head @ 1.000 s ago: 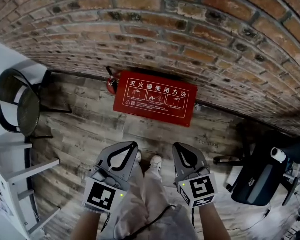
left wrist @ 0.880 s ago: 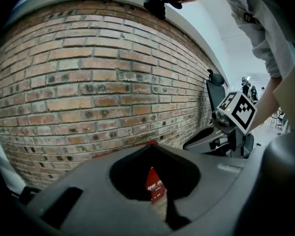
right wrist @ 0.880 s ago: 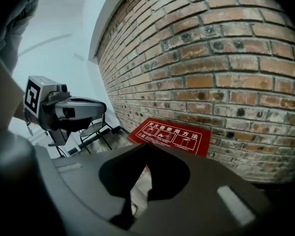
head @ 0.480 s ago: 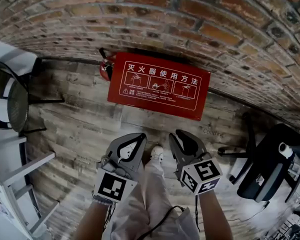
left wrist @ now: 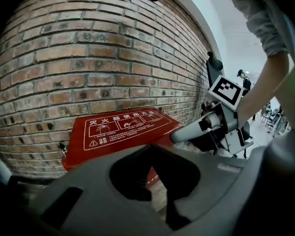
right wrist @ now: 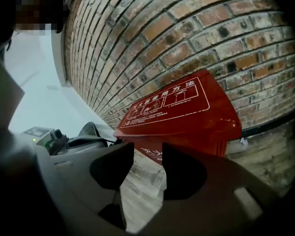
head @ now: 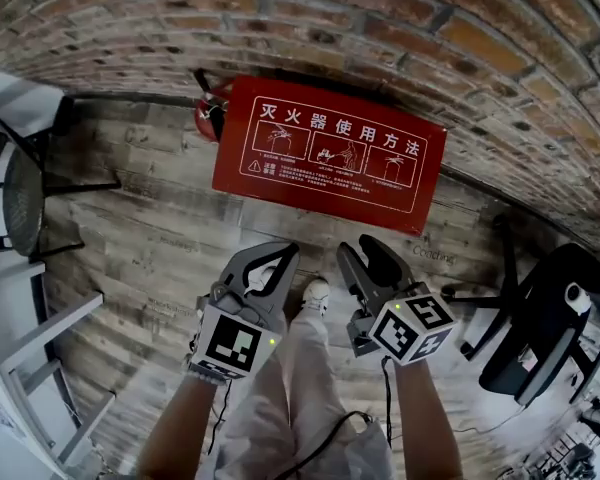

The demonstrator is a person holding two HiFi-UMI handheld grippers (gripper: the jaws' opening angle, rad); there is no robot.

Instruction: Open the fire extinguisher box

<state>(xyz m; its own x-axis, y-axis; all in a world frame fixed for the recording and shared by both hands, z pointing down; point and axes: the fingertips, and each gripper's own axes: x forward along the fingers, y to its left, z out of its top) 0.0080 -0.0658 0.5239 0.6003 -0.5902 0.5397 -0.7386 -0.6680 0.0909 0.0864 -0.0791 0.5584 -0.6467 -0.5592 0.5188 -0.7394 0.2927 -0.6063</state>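
The red fire extinguisher box (head: 325, 153) stands on the wooden floor against the brick wall, its lid down, with white instruction pictures on top. It also fills the middle of the left gripper view (left wrist: 123, 129) and the right gripper view (right wrist: 182, 112). Both grippers hover side by side short of its front edge, touching nothing. My left gripper (head: 283, 251) (left wrist: 150, 149) has its jaws together and empty. My right gripper (head: 363, 248) (right wrist: 147, 149) is opening, with a clear gap and nothing between its jaws.
A red extinguisher (head: 208, 118) sits at the box's left end. A dark round chair (head: 20, 188) and a white shelf frame (head: 40, 338) are at the left, an office chair (head: 540, 328) at the right. The person's shoe (head: 315, 293) is between the grippers.
The view has drawn closer to the box, and both grippers have moved forward toward its front edge. The right gripper's jaws have parted; the left gripper's have stayed together.
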